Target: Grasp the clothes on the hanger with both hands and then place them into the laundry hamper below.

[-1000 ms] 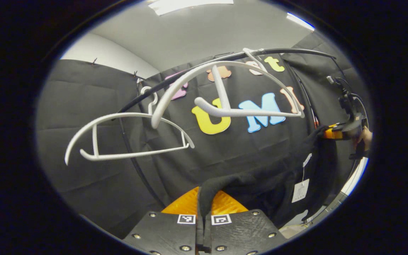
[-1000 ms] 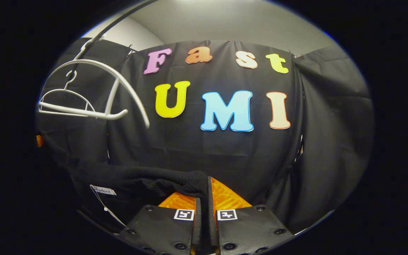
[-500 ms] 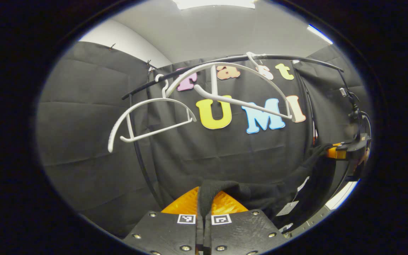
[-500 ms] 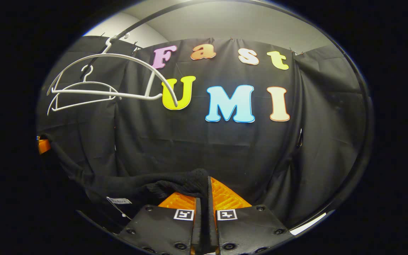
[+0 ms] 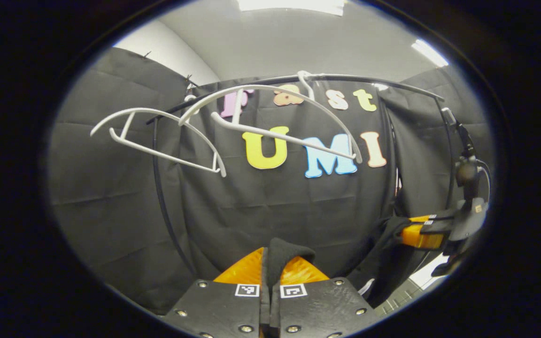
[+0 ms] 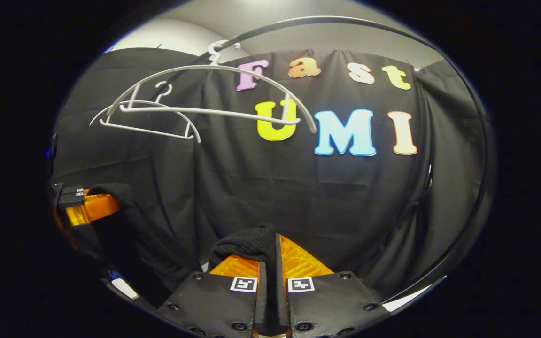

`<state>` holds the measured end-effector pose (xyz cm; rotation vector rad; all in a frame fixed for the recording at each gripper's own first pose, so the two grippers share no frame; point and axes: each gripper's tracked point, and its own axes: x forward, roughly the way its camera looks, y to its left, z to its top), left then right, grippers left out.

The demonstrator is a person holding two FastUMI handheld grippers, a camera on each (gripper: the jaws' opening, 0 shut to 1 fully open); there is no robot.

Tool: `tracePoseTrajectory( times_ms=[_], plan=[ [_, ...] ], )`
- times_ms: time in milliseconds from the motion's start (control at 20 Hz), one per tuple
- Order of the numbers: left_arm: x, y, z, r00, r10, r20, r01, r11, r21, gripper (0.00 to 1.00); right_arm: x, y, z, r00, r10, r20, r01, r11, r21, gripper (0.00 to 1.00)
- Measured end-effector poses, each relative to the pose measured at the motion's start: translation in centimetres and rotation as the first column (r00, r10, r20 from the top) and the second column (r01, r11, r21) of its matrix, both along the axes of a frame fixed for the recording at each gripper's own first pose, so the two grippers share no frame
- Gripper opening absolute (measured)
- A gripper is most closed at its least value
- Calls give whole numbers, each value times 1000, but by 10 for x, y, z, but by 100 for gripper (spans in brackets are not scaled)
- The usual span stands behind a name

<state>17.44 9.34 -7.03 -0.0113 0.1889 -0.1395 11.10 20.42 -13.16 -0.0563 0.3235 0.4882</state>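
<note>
While both grippers pinch the black knit garment [image 5: 289,251], left gripper [image 5: 270,277] and right gripper [image 6: 270,270] level, the hamper lies unseen below, white plastic hangers [image 5: 270,117] above.

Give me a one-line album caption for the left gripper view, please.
Left gripper pinching a black garment beneath two bare white hangers on the rail.

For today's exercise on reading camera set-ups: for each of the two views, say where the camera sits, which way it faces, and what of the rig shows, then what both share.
Left gripper view: rides the left gripper, facing the wall; the right gripper shows at right.
Right gripper view: rides the right gripper, facing the wall; the left gripper shows at left.
Shared: white hangers on the rail, black garment pinched in both.
</note>
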Motion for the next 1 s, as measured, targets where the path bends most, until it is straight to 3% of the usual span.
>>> tracePoseTrajectory(
  times_ms=[100,200,500,650,1000],
  plan=[
    [0,-1,1,1000,-13,7,13,1000,-2,1,-14,18,0,999,38,-14,-38,999,23,7],
    [1,-1,2,1000,-15,13,15,1000,-6,1,-16,25,1,998,57,-17,-56,998,40,10],
    [4,1,-19,995,80,-59,-82,996,-45,1,-25,34,-26,997,55,-56,-53,998,38,6],
    [4,-7,-50,989,83,-126,-91,994,-65,1,-29,36,-57,994,50,-97,-50,999,4,6],
    [12,-18,-146,953,90,-288,-98,995,-12,0,-36,21,-133,971,0,-241,-17,997,-71,10]
  ],
)
